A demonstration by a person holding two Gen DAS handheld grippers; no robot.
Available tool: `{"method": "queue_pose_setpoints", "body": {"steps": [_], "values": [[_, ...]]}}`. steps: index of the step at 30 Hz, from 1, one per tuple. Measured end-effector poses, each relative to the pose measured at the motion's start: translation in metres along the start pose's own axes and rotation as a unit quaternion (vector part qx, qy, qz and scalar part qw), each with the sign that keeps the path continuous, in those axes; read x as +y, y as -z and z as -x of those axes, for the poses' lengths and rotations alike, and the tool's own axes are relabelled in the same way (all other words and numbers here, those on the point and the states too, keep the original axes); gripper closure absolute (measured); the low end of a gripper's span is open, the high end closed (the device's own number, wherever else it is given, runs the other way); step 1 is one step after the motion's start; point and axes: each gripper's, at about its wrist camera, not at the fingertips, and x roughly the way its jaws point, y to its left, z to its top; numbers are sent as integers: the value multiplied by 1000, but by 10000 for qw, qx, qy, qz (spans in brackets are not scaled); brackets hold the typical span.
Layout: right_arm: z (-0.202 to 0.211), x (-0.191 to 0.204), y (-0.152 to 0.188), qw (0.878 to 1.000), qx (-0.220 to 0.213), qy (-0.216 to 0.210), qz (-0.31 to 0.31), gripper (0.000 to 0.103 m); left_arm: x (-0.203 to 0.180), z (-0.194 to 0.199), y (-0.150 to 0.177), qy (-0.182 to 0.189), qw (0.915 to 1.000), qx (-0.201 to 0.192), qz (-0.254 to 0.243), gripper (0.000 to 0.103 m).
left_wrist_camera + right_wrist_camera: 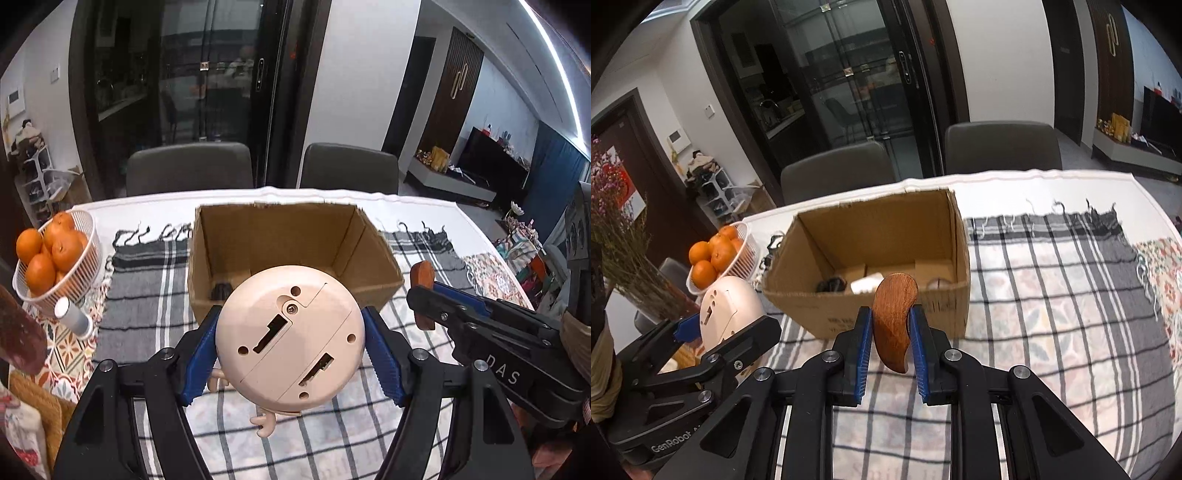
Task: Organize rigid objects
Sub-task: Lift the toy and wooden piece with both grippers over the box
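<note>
My left gripper (290, 350) clamps a round pink toy (290, 338), underside facing me (little feet below); my right gripper (891, 341) pinches a curved wooden piece (894, 323) upright.

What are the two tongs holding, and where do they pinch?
The left tongs squeeze a round pink toy by its sides. The right tongs pinch a curved wooden piece across its flat middle.

left gripper (290, 352): angled down, blue pads clamped on either side of something round
right gripper (891, 341): angled down, pads pressed close together on a thin piece
</note>
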Motion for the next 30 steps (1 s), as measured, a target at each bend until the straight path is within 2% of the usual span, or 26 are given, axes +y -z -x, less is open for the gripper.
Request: {"method": "queue_pose_setpoints", "body": {"steps": [9, 17, 30], "values": [[-7, 3, -30, 9998, -136, -39, 107, 81, 3, -12, -31, -57, 9999, -125, -36, 30], [-25, 5, -49, 9997, -96, 4, 238, 81, 12, -32, -46, -151, 9999, -22, 10, 30], [-64, -2, -61, 9993, 294, 90, 208, 81, 20, -76, -57, -290, 9990, 324, -31, 30]]}}
